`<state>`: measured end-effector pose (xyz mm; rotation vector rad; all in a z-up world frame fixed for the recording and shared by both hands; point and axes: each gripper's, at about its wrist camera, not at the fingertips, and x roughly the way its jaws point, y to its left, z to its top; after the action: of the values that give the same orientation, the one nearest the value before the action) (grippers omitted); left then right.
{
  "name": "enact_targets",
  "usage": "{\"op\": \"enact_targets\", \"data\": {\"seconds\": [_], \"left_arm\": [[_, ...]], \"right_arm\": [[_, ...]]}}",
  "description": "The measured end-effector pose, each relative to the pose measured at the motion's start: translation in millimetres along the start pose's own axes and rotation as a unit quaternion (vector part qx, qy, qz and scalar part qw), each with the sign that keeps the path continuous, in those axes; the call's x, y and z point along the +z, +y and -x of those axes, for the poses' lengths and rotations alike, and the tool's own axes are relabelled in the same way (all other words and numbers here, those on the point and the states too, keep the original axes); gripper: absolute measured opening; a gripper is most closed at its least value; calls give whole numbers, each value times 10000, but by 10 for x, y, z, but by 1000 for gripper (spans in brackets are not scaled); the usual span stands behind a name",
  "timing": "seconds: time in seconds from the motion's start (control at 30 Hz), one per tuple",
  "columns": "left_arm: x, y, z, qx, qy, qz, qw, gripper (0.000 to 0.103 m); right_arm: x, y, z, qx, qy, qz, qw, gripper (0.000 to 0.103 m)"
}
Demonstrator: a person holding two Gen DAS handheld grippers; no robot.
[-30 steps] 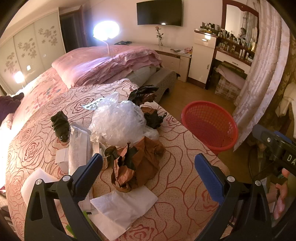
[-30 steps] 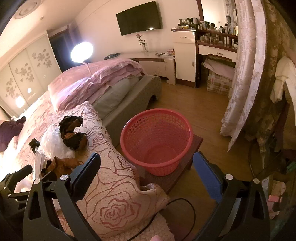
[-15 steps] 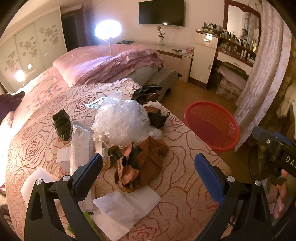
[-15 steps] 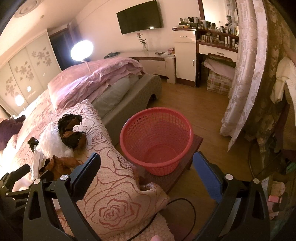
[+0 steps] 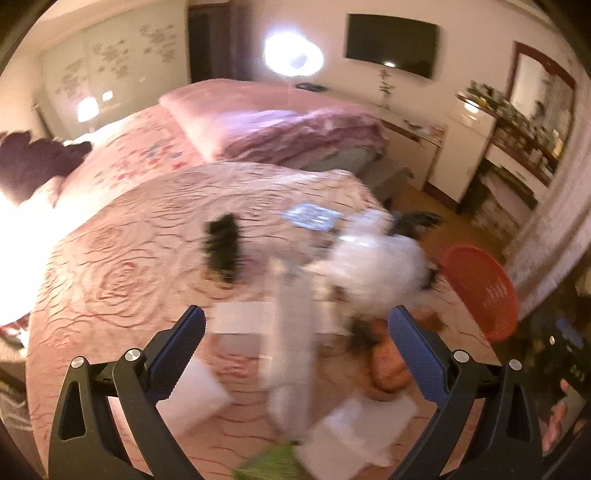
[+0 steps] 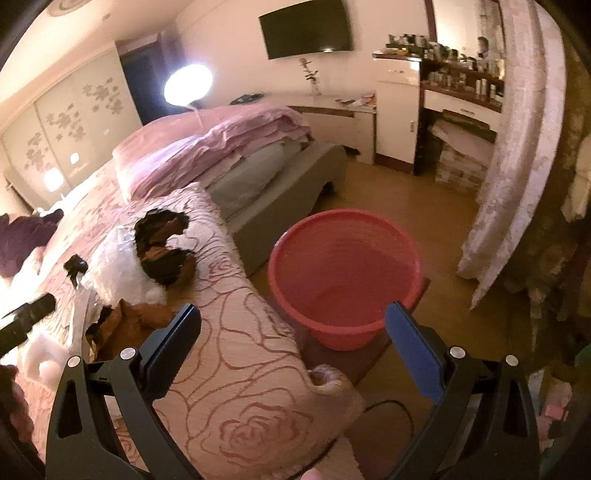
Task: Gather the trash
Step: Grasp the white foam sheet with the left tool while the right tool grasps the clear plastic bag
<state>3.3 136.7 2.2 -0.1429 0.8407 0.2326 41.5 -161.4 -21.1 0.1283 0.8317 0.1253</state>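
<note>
I see the trash pile [image 5: 369,280] on the bed [image 5: 122,280], beside the red basket [image 6: 345,277]. My left tool [image 5: 295,347] hangs over the pile, spread wide, holding nothing. My right tool [image 6: 293,343] is likewise wide and empty. The left view is blurred.

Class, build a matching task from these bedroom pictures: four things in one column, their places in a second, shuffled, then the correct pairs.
Things:
1. red basket
2. television
3. clear plastic bag
4. right gripper

Places:
A. on the wall
B. on the rose-patterned bedspread
C. on a low stand beside the bed
D. open, in front of the basket

Pairs: 1-C, 2-A, 3-B, 4-D
</note>
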Motion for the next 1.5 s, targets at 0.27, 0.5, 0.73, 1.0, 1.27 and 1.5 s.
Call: {"op": "enact_targets", "data": {"seconds": [0.27,0.5,0.73,1.0,1.27,1.5], "left_arm": [[61,734,40,364,129,582,9976,96],[-186,952,38,136,376,614,9973,96],[-392,887,-79,-63,638,378,9972,96],[-451,887,-156,-543,613,480,9955,91],[-481,893,-152,-925,501,556,9929,78],[-461,952,-131,-934,439,598,9929,75]], "right_arm": [[41,230,-141,256,181,212,9993,97],[104,412,-249,409,264,386,9981,97],[136,550,-334,478,377,547,9966,97],[146,785,-423,687,516,884,9924,97],[285,1173,-512,1158,617,1298,9828,97],[344,1564,-649,1346,588,1791,9728,92]]}}
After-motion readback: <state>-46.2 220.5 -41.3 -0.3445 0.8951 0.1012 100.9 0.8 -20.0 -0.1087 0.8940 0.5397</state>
